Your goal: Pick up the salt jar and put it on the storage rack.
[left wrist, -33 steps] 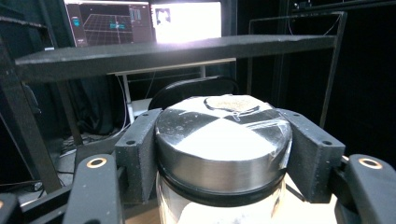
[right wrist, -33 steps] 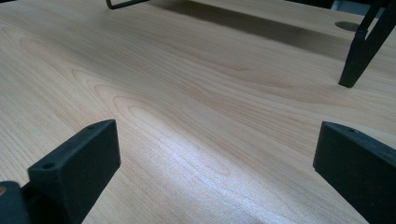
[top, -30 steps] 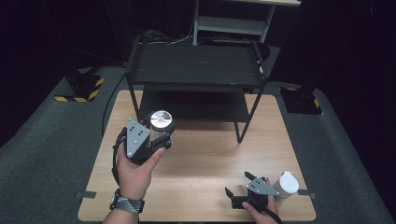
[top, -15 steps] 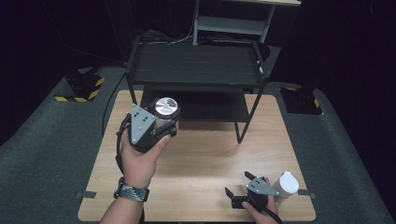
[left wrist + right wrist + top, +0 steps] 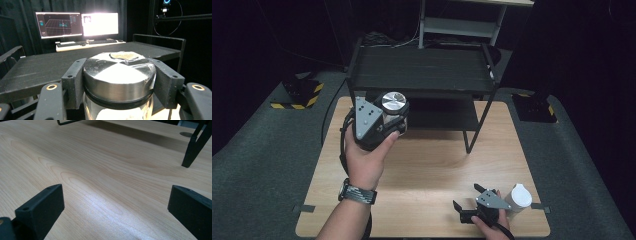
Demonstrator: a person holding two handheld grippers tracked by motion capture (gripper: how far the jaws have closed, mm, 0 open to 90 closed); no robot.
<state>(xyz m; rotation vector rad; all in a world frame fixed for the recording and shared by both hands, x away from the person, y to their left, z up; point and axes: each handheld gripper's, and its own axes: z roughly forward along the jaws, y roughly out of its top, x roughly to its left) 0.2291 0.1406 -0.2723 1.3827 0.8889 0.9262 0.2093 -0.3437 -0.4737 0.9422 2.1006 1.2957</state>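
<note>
Since a second ago you have lifted the jar up and toward the black shelf; it sits left of centre, clamped under its metal lid by your left gripper. Lower right, your right gripper rests wide open and empty on the table, beside a white cup.

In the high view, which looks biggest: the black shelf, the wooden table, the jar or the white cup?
1. Table
2. Shelf, though it sits farther away, so it may be closer in size than it looks
3. Jar and cup: too alike to rank; the jar is raised nearer the camera.
</note>
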